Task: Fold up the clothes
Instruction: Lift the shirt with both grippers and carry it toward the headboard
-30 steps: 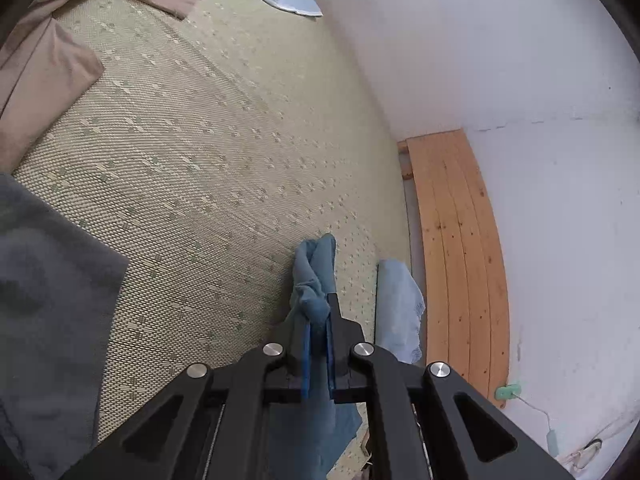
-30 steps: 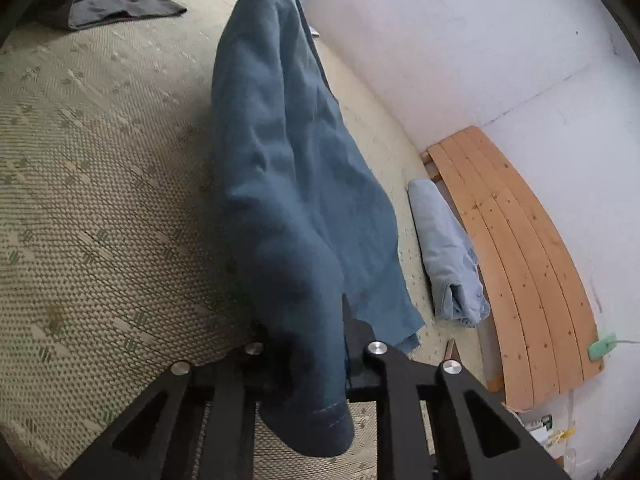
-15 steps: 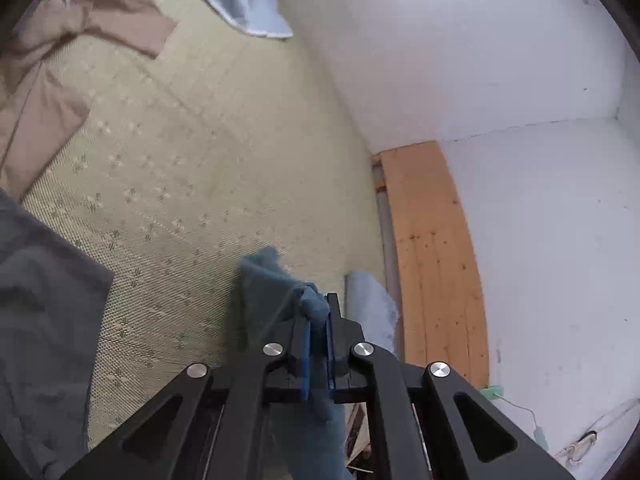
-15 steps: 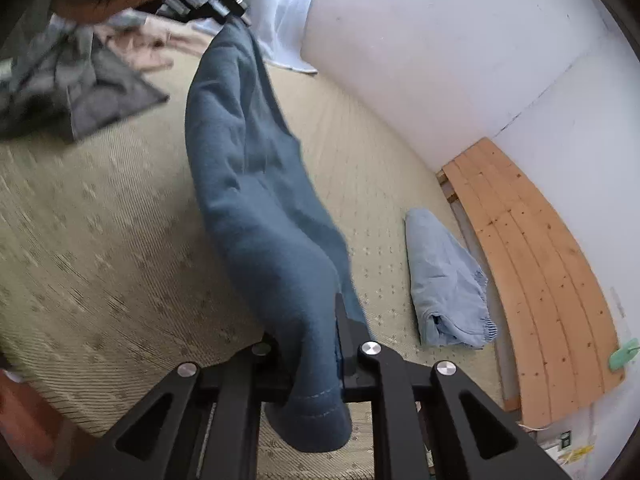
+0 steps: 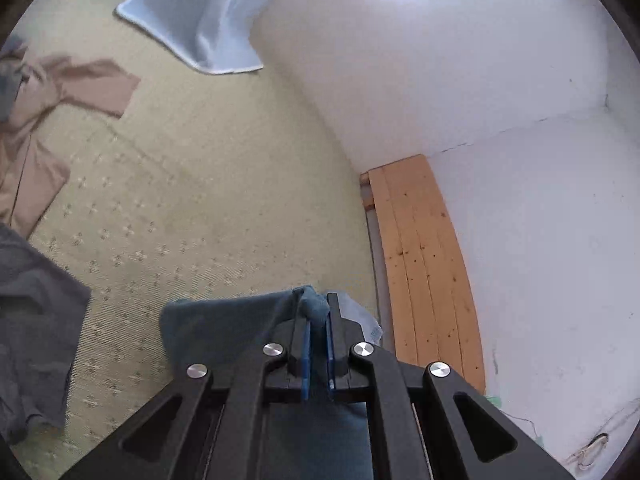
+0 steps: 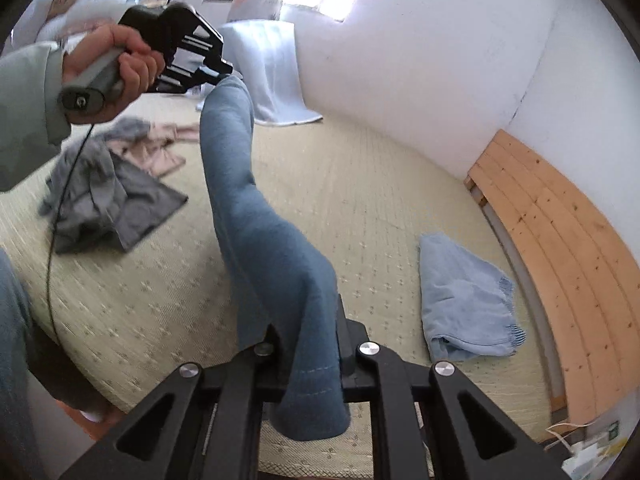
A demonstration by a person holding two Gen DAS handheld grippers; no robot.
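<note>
Both tools grip one dusty-blue knitted garment [image 6: 272, 248]: right tool [image 6: 308, 344] clamps its near hem, left tool [image 6: 218, 76] its far end, held aloft above the straw-patterned mat [image 6: 360, 208]. Judging by this, it is being stretched out; laying it flat likely follows.

**Blues, greys and straw-green on the mat**

The held garment [image 6: 256, 216] is dusty teal-blue with pale stitching along its hem. The mat [image 6: 360, 184] is pale straw-green, dotted with small grey-white flower motifs. A folded cloth [image 6: 460, 300] is light blue; a crumpled garment [image 6: 108, 200] is charcoal grey, another [image 5: 36, 128] dusty pink-beige. The plank border [image 5: 424, 264] is honey pine. Both tongs are black; the left tongs [image 5: 318, 328] carry blue pads.
</note>
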